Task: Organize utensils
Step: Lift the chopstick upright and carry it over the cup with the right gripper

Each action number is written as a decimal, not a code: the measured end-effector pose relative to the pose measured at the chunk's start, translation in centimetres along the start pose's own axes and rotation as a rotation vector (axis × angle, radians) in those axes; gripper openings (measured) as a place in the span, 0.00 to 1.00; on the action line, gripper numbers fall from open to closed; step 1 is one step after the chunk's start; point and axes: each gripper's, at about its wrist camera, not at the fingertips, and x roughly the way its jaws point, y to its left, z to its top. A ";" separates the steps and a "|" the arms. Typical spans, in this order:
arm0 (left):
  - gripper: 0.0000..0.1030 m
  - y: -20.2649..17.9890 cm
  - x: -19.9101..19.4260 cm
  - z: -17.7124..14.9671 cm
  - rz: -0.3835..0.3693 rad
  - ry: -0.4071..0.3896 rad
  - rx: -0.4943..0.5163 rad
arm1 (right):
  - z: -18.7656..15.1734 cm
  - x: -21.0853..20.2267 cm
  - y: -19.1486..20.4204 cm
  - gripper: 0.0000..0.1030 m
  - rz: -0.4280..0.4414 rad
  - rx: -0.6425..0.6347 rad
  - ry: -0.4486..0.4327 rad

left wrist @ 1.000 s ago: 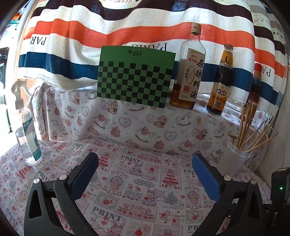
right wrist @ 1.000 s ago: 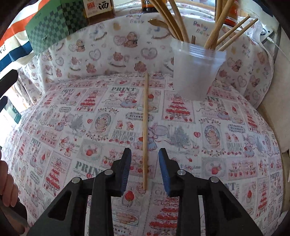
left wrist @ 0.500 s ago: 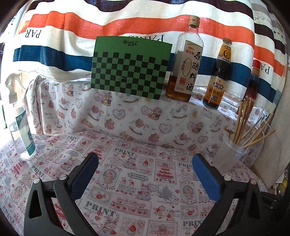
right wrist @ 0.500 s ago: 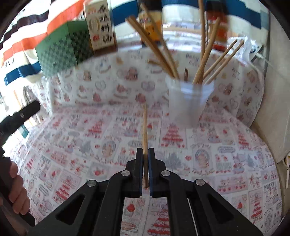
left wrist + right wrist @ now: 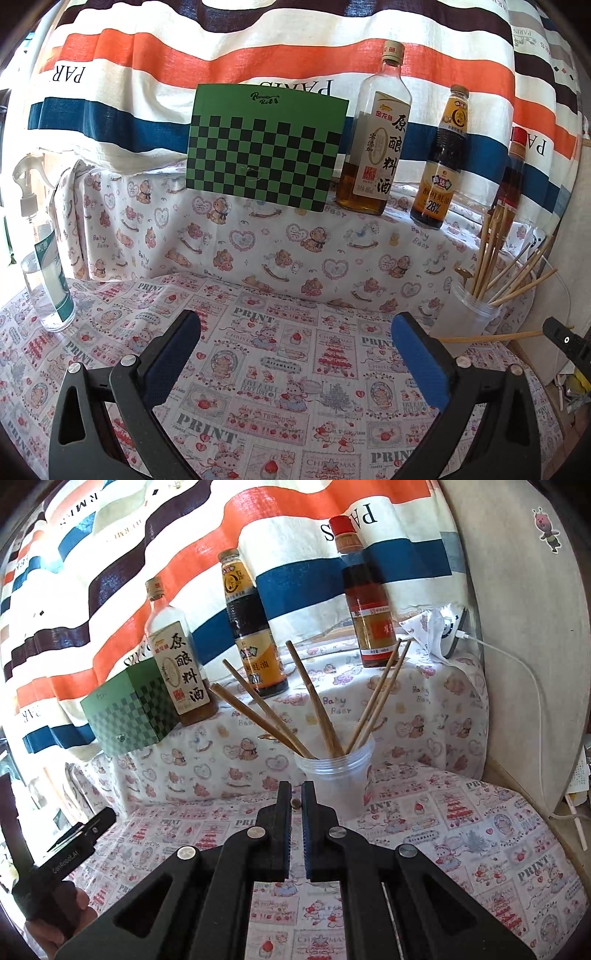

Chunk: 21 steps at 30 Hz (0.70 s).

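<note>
Your right hand-held gripper point(image 5: 295, 800) pinches a light, stiff, slippery wooden chopstick point(image 5: 487, 336) near one end, pointing end-on just short of the plastic cup point(image 5: 334, 775) ahead, so grip firmly.

A green checkered board point(image 5: 264, 155) leans against the striped cloth point(image 5: 258, 55) at the centre of the left wrist view. To its right stand a clear bottle of amber liquid point(image 5: 375, 147), a dark sauce bottle point(image 5: 441, 166) and a red-capped bottle point(image 5: 364, 602). A spray bottle point(image 5: 44, 266) stands at the far left. A white cable point(image 5: 532, 686) runs down the right edge.
</note>
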 end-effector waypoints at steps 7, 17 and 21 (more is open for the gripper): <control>1.00 -1.2 0.3 -0.5 -0.021 0.008 0.063 | 1.7 -1.3 1.1 0.06 -0.053 -0.051 -0.029; 1.00 -3.6 -1.8 -0.9 0.112 -0.135 0.221 | 6.0 -1.5 2.0 0.06 -0.078 -0.120 0.000; 1.00 -3.3 -1.9 -0.7 0.084 -0.130 0.210 | 8.0 -2.0 2.6 0.06 -0.092 -0.140 -0.004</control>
